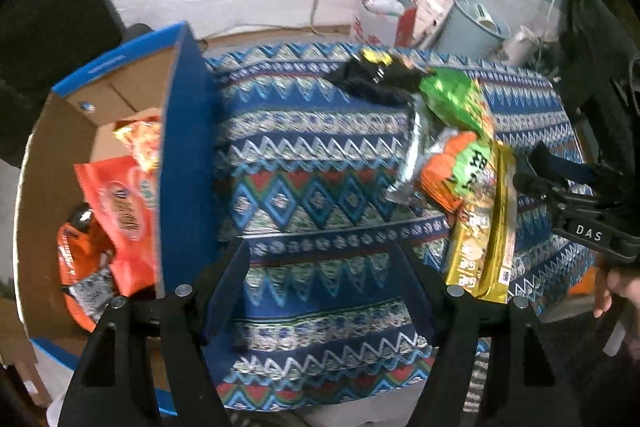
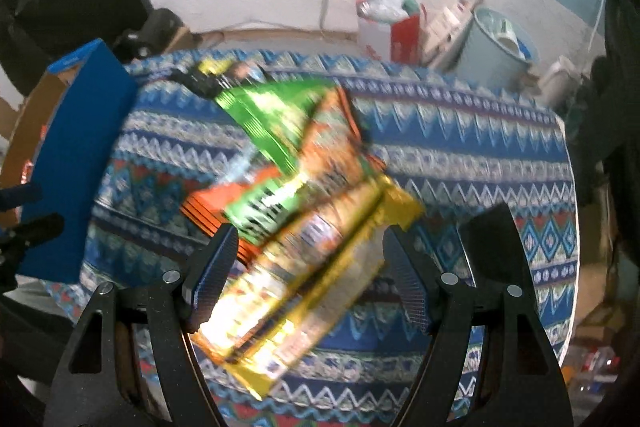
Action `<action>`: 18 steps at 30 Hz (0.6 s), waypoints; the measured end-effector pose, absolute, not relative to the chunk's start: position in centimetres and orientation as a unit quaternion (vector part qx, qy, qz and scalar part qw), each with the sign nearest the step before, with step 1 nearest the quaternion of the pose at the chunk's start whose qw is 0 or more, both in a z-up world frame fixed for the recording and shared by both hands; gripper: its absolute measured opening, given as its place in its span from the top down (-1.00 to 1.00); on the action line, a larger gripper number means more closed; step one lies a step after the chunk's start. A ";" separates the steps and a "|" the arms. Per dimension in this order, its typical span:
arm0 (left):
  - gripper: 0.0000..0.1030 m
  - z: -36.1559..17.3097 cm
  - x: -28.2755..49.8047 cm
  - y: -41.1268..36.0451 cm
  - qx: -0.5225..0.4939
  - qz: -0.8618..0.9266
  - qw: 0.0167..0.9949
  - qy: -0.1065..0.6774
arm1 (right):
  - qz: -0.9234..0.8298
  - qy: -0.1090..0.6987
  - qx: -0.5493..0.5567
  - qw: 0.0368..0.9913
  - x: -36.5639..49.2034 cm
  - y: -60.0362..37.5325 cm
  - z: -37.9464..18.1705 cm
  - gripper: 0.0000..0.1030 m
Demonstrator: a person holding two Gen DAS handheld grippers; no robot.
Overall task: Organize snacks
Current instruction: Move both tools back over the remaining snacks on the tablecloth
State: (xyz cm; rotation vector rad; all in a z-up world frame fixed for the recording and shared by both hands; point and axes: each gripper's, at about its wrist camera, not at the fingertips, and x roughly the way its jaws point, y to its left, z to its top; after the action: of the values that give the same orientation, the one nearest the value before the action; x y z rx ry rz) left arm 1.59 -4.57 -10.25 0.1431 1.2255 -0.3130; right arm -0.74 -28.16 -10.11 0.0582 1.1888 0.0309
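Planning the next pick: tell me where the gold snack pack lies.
The gold snack pack lies on the patterned cloth, between the open right tool's fingers, partly overlapping the orange pack.

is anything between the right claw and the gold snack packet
Nothing visible. The long gold foil snack packet already lies between the open fingers of the right claw, on the patterned blue tablecloth, overlapping the orange and green packet.

Glossy foil snack packet point(image 2: 304, 283), woven tablecloth point(image 1: 320, 147)
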 end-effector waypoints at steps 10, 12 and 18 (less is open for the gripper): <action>-0.44 -13.0 1.2 -8.6 0.119 -0.148 0.789 0.584 | -0.005 0.602 0.068 0.795 -2.2 -30.7 -14.7 -0.46; -0.44 -13.3 1.1 -9.3 0.123 -0.152 0.785 0.587 | -0.004 0.609 0.067 0.791 -2.2 -30.6 -15.2 -0.46; -0.44 -13.9 1.0 -11.4 0.135 -0.165 0.779 0.590 | 0.000 0.621 0.046 0.782 -2.6 -30.7 -16.5 -0.46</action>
State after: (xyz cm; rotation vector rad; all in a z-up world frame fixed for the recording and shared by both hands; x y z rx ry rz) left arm 1.04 -11.40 -13.94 0.2919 1.2762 -0.3559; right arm -2.64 -30.71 -16.50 0.0997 1.3411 0.0003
